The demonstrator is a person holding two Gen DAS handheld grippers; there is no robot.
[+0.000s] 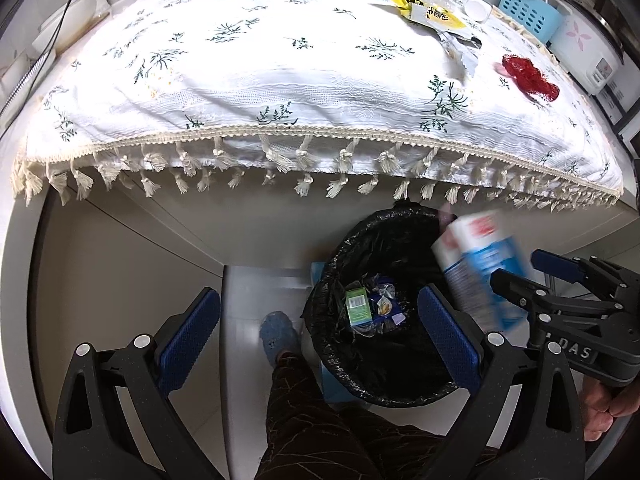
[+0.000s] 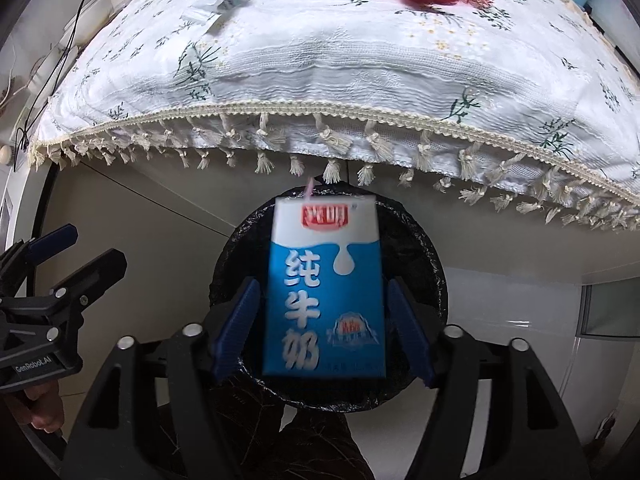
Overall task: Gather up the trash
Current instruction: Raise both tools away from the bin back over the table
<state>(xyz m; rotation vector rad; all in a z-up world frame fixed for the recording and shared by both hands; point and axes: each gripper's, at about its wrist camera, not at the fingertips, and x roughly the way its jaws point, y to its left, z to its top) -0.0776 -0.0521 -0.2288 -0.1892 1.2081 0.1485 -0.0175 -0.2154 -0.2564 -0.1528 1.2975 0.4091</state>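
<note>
**Milk carton let go over the bin**

The right gripper (image 2: 322, 312) hangs straight above the black-lined bin (image 2: 434, 276) tucked against the table's edge, so anything released falls inside. Its blue pads stand clear of the milk carton (image 2: 324, 292) on both sides; the jaws are spread and no longer pinching, and the blurred carton looks to be dropping between them.

The left gripper (image 1: 320, 340) waits beside it, jaws wide and empty, also pointing down at the bin, where a green box (image 1: 357, 305) and crumpled wrappers (image 1: 385, 305) already lie.

More rubbish remains on the flowered tablecloth (image 1: 248, 80): a yellow packet (image 1: 424, 10), torn foil (image 1: 460, 54) and a red net (image 1: 528, 76).
</note>
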